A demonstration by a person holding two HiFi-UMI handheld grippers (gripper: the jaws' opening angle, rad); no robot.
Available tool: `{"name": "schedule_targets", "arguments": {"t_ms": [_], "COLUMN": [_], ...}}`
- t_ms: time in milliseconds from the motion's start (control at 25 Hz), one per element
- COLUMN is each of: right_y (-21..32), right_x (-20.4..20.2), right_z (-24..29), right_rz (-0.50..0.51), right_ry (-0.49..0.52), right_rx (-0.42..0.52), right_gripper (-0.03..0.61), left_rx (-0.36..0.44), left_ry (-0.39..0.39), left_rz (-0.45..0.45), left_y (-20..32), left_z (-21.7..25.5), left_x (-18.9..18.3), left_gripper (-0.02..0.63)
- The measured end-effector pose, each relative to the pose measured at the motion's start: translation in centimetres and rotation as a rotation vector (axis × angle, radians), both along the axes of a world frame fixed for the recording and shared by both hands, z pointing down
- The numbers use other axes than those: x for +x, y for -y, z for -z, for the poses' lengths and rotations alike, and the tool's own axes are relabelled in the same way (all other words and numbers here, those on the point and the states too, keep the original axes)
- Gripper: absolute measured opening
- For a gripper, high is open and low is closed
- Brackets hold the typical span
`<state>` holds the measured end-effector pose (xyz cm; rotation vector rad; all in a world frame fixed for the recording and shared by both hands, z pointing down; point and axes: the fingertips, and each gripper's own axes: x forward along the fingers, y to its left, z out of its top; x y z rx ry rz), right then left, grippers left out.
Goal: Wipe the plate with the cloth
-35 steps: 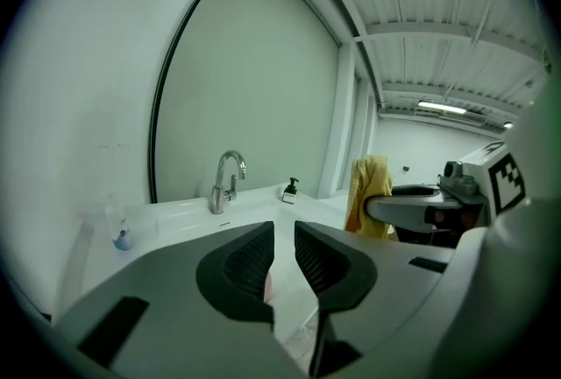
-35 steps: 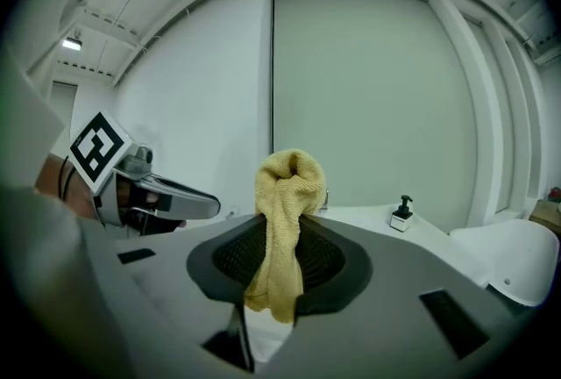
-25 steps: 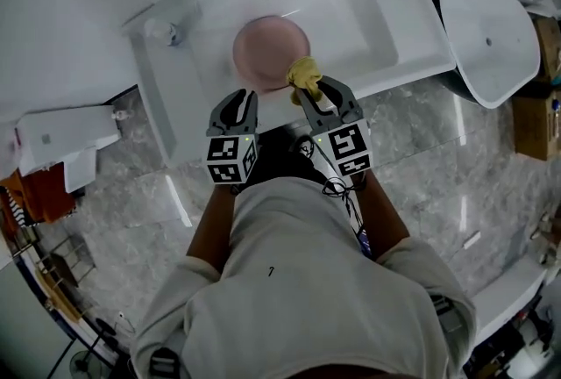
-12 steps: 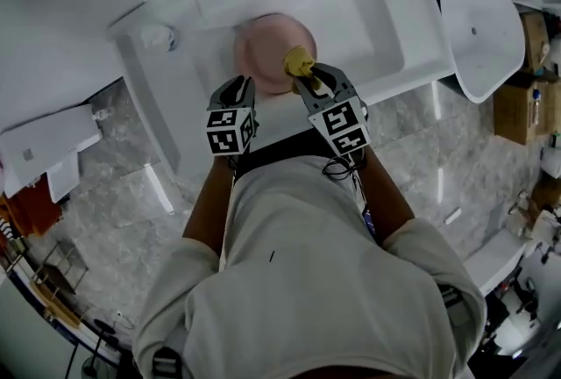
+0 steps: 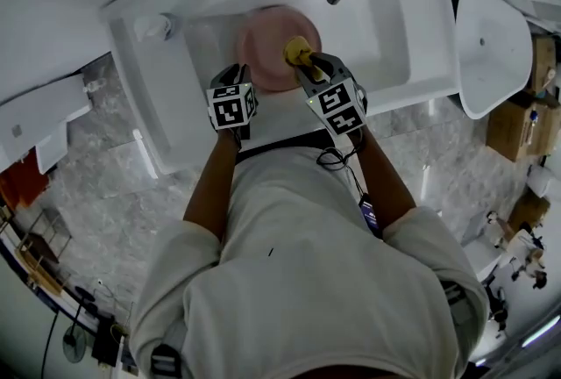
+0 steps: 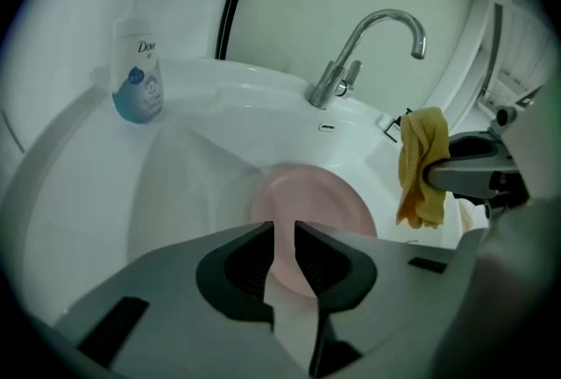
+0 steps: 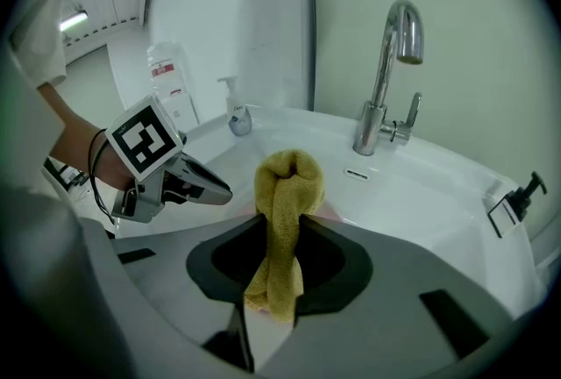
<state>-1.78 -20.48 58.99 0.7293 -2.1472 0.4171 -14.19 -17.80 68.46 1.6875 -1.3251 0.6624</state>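
The pink plate (image 5: 266,35) lies flat in the basin of the white sink (image 5: 386,26). The right claw (image 5: 308,66) pinches a bunched yellow cloth (image 5: 296,49) and holds it over the plate's near-right rim, seemingly ready to press down and rub. The left claw (image 5: 233,81), narrowed to a slit with nothing in it, waits beside the plate's near edge, probably to steady it.

cloth (image 5: 296,47) carried over plate (image 5: 263,53), left tool (image 5: 237,70) nearer

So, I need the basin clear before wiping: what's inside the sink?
A pink plate lies in the sink. Nothing under it shows, and the right gripper's yellow cloth covers part of it.
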Motion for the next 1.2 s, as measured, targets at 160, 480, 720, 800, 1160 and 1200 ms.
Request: {"name": "schedule_targets", "arguments": {"t_ms": [160,480,720,800,1160,1200], "right_y": [1.2,2.2,2.6,2.8,3.1,3.3], "right_x": [0.0,0.6,1.8,2.2,2.5,2.7], "right_z": [-2.5,-5.0,-5.8,-5.9,-6.9,-7.1], "right_rz": [0.075,0.213,0.241,0.238,0.195,0.183], "right_ry": [0.02,0.032,0.02,0.02,0.029,0.031], "right_rx": [-0.04,-0.081,-0.09,-0.09,-0.093,-0.099], "right_gripper": [0.091,0.091,0.091,0.091,0.091,0.091], "left_rx": [-0.087,-0.204,-0.247,-0.261,-0.243,-0.229], "left_ry": [0.067,0.059,0.065,0.061,-0.039,-0.042], "left_rz": [0.075,0.204,0.277,0.282,0.236,0.228], "left_y": [0.1,1.0,0.9,0.9,1.2,1.3], "left_z": [-2.7,-6.6,-8.5,-9.1,-9.1,-8.7], "left_x": [-0.6,-0.8,-1.5,-1.3,-0.2,-0.2], "left_gripper": [0.086,0.107,0.114,0.114,0.048,0.044]}}
